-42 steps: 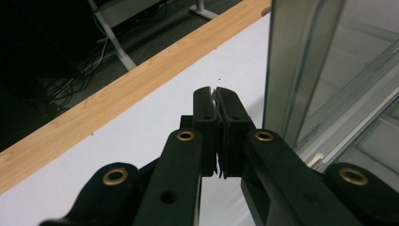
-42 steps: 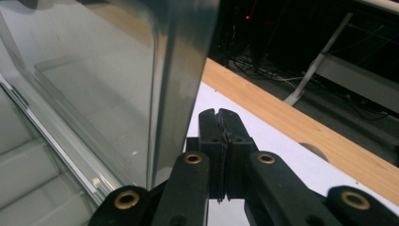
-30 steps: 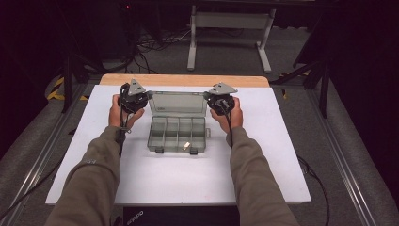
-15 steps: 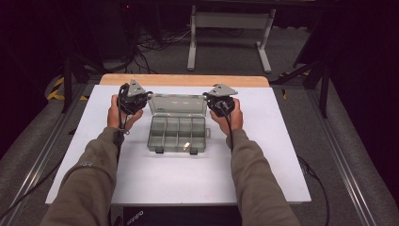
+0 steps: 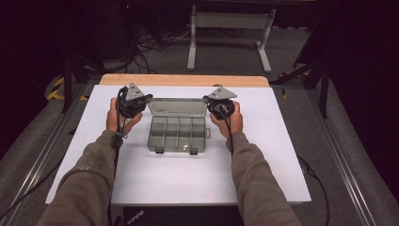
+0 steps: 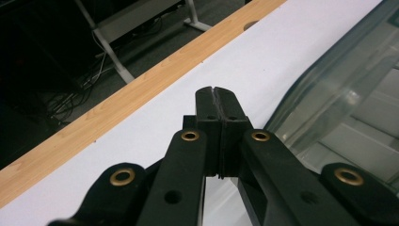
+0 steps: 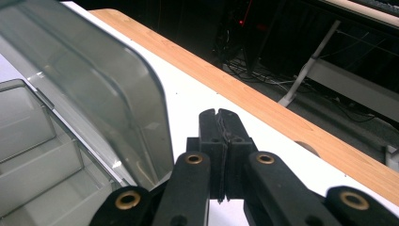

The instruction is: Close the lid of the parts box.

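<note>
- So both tongs are pinched together on nothing: left gripper (image 5: 132, 100) and right gripper (image 5: 220, 100) flank the raised lid (image 5: 178, 107), probably parked.
- Clear compartment box (image 5: 178, 134) sits mid-frame on the white table (image 5: 188, 179), open, something small in a front cell.
- Versus a second ago: basically no change, hands haven't budged.

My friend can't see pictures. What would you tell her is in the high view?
A clear compartment box sits open, lid up, on a white table. A person's hands hold the shut left gripper and shut right gripper at either side of its lid.
</note>
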Demonstrator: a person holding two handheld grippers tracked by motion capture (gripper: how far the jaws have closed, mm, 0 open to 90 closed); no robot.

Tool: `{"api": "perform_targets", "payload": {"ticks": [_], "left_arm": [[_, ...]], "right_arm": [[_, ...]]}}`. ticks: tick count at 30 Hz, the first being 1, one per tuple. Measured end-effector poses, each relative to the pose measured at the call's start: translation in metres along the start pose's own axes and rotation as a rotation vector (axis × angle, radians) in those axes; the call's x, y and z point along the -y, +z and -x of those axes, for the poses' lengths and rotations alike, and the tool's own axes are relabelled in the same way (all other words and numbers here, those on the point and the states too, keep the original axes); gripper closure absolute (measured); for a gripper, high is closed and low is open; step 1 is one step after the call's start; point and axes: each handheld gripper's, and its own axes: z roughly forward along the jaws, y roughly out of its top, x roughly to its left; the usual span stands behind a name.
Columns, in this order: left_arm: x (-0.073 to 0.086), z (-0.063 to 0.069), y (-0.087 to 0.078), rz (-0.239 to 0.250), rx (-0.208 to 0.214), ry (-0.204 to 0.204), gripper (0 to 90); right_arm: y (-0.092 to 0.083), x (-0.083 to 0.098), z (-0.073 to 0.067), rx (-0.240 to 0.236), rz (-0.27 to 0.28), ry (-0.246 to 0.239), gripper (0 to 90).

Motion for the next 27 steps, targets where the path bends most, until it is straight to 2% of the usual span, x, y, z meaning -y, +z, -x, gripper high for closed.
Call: {"api": "perform_targets", "payload": {"ticks": [17, 27], "left_arm": [[0.0, 0.005, -0.011, 0.03, 0.009, 0.016, 90.0], [0.006, 0.011, -0.016, 0.028, 0.004, 0.038, 90.0]], "right_arm": [[-0.007, 0.002, -0.005, -0.001, 0.003, -0.003, 90.0], [-0.011, 0.005, -0.011, 0.003, 0.004, -0.005, 90.0]]}}
